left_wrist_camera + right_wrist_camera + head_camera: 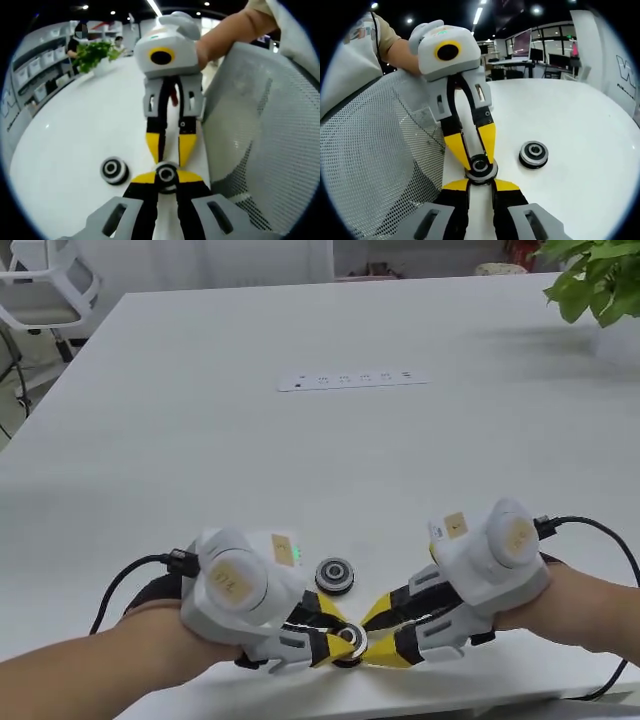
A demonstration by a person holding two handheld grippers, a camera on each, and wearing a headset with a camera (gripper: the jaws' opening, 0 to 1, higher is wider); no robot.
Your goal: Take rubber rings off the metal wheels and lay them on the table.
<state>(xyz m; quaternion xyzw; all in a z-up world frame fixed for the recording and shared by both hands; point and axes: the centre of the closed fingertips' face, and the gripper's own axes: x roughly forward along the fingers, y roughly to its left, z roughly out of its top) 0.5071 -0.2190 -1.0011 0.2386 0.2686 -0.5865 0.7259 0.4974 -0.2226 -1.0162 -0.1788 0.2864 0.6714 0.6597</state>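
Held wheel (pixel 347 638) was at the near edge of the tabletop (pixel 200 440), caught between both hand-held grippers, which met nose to nose over it. Small metal hub with a dark rubber ring (pixel 167 187) around the rim. The wheel likely handles as stiff, dense and smooth. The ring is likely soft, stretchy and grippy, so it should peel rather than slide. The best hold is probably one pair of jaws on the metal body and the other nipping the ring's outer edge.

The left hand-held gripper (pixel 325 638) had its jaws narrowed onto the wheel, yellow tips flanking it on either side. The right hand-held gripper (pixel 375 635) was likewise closed in on the same wheel from the opposite side, tips touching it. I couldn't tell which tips sat on rubber and which on metal; it was too small.

Second wheel (pixel 334 575) lay flat on the tabletop just beyond the held one, apart from both grippers, with its ring seemingly on. It was close enough to get knocked if a ring snapped free.

Further out, a power strip (pixel 352 380) sat mid-table, well apart. A plant (pixel 600 275) stood at the far right corner. A mesh chair back (pixel 260 130) was right beside the grippers on the person's side. Bare tabletop around the wheels left room to lay a ring down, with nothing blocking it.
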